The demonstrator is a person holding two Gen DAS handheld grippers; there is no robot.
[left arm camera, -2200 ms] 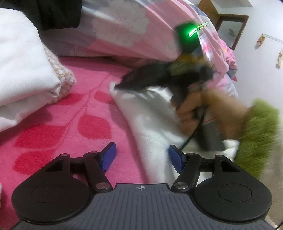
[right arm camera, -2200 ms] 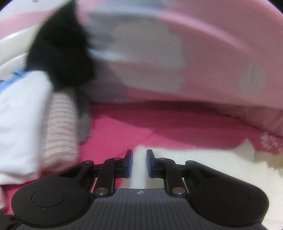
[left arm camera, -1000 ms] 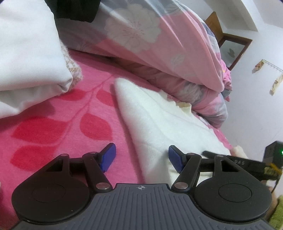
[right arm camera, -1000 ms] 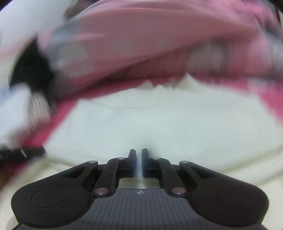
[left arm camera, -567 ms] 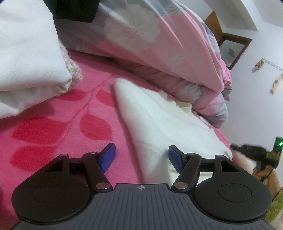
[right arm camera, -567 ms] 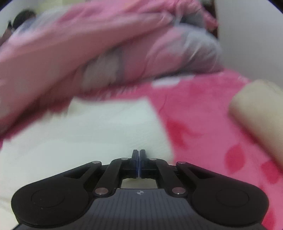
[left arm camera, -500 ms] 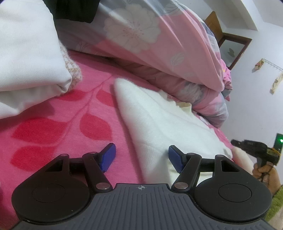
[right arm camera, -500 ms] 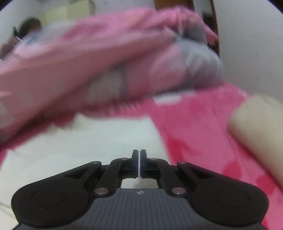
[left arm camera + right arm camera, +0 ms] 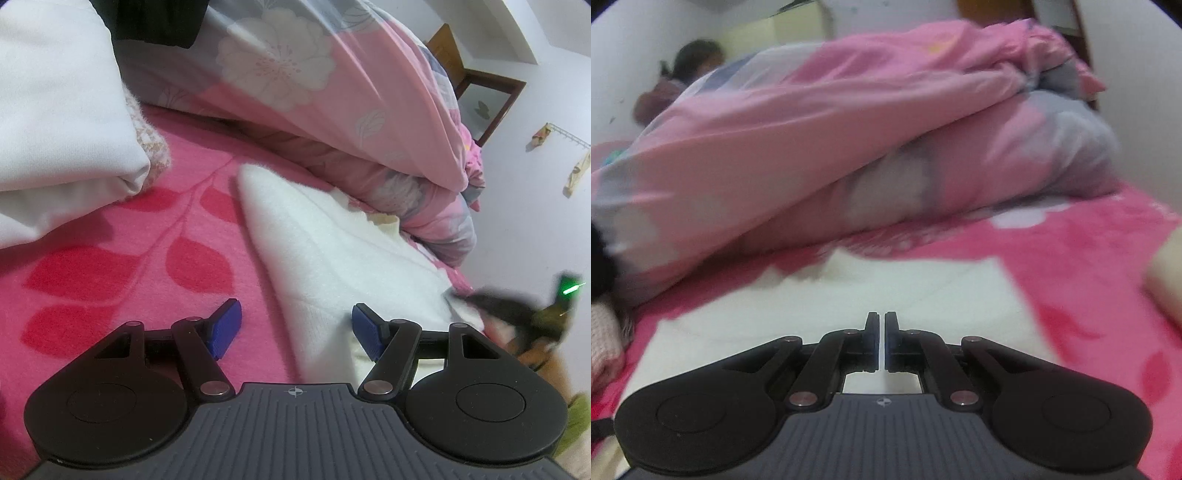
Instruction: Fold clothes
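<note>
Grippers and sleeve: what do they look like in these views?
Both grippers, left and right, have black linkage fingers on round black discs, blue pads, silver pivot screws and a ribbed grey body. The right unit shows a green light. The sleeve is fuzzy green.

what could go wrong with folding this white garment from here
The left claw stands open over the edge of the white garment, so a close may catch the pink bedsheet too. The right claw is shut with no cloth visibly between its pads, so it may drag nothing. The quilt lies close behind and could snag a fold.
</note>
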